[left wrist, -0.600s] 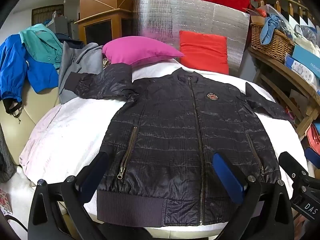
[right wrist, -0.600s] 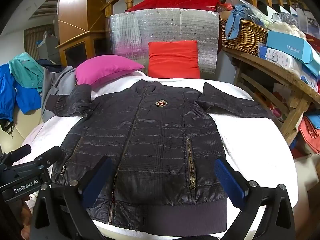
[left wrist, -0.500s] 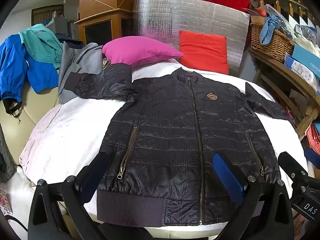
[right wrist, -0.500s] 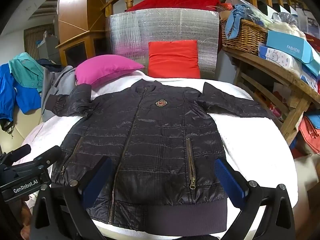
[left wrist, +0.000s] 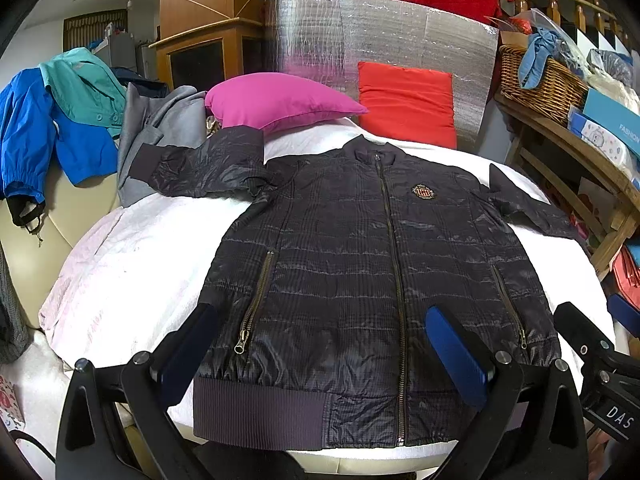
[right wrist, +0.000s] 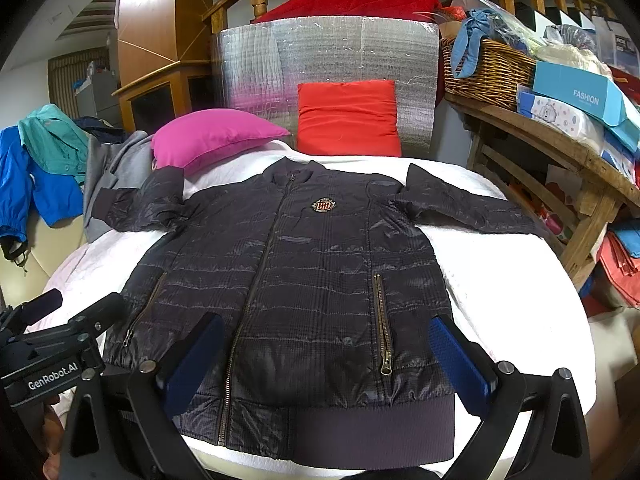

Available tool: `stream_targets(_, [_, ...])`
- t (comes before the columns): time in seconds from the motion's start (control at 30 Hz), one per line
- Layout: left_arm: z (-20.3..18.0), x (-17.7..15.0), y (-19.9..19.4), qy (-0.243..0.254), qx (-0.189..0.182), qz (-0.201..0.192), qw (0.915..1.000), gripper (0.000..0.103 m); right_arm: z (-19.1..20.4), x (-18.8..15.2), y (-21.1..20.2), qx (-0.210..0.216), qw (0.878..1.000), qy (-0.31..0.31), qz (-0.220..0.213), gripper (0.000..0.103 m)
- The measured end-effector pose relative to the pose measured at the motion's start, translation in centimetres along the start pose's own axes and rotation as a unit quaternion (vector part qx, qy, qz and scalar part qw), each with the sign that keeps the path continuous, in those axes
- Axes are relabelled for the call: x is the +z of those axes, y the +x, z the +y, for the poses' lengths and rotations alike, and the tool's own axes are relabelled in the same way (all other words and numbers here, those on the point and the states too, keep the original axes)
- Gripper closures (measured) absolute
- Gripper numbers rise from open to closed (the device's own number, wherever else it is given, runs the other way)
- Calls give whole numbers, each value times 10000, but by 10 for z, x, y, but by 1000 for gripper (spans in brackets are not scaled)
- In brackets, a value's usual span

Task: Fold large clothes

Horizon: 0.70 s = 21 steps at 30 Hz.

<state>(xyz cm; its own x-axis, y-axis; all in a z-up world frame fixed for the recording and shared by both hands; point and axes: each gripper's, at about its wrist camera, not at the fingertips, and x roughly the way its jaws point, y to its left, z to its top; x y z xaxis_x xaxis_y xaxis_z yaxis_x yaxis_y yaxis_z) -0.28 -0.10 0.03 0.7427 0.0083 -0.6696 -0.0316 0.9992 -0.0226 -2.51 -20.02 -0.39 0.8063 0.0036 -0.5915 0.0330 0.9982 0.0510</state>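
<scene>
A dark quilted zip-up jacket [left wrist: 360,264] [right wrist: 304,280] lies flat and face up on a white-covered surface, zipped, with both sleeves spread out sideways and its ribbed hem nearest me. My left gripper [left wrist: 320,320] hovers open above the hem's left half, nothing between its blue pads. My right gripper [right wrist: 326,324] hovers open over the hem's right half, also holding nothing. The right gripper's black body [left wrist: 592,356] shows at the right edge of the left wrist view, and the left gripper's body [right wrist: 52,344] shows at the lower left of the right wrist view.
A magenta pillow [left wrist: 276,100] and a red cushion [left wrist: 406,100] sit behind the jacket against a silver foil panel [left wrist: 380,36]. Blue, teal and grey clothes [left wrist: 60,120] hang at the left. A wooden shelf with a wicker basket [right wrist: 486,72] and boxes stands at the right.
</scene>
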Motion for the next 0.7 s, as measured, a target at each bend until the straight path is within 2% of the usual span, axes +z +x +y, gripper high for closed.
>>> stream_targets(0.6, [3, -2, -3, -70, -89, -4, 9999, 0, 4, 1, -2, -4, 10000, -39, 17, 0])
stream_targets(0.7, [1, -2, -2, 33, -6, 6, 10000, 0, 3, 1, -2, -4, 10000, -17, 15, 0])
